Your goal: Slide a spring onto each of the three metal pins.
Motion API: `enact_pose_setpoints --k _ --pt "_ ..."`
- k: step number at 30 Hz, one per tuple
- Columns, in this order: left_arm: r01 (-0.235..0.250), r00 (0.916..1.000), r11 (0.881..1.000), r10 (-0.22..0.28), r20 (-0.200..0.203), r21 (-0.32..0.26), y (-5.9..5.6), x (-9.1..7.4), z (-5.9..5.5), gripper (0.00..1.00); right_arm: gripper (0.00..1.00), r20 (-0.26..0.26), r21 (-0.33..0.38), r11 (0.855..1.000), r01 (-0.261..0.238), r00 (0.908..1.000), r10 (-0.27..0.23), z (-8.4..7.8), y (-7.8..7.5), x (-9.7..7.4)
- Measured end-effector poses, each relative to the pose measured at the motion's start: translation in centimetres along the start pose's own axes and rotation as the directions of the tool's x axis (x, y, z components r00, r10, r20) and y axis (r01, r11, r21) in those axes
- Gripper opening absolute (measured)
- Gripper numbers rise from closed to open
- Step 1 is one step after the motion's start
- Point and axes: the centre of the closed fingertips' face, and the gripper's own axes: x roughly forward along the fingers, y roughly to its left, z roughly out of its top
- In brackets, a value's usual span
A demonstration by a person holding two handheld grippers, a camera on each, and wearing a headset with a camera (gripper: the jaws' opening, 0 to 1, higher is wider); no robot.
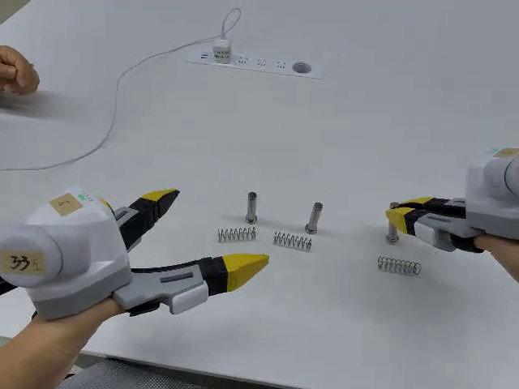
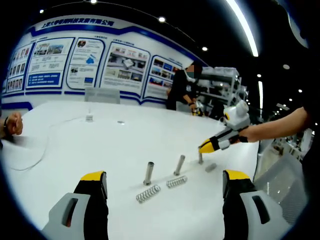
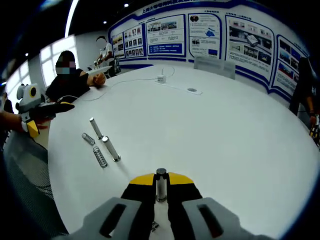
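Holding the right pin upright, my right gripper has its jaws closed round it. The right spring lies flat on the surface just nearer me, long axis left-right. My left gripper, jaws wide apart, hangs well left, near the left spring.

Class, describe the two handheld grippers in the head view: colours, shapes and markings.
Both the left gripper and the right gripper have rounded white bodies, grey jaw arms with black sections and pointed yellow tips. The left one carries two tan stickers with handwritten marks; the right has one tan sticker on top.
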Motion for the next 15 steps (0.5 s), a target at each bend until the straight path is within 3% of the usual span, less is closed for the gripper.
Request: enact_pose_setpoints --k 15 --pt "0.011 0.9999 1.0 -0.01 -0.013 0.006 -0.2 0.0 -0.3 0.97 0.09 0.108 0.075 0.996 0.05 0.9925 -0.058 -0.9 0.3 -1.5"
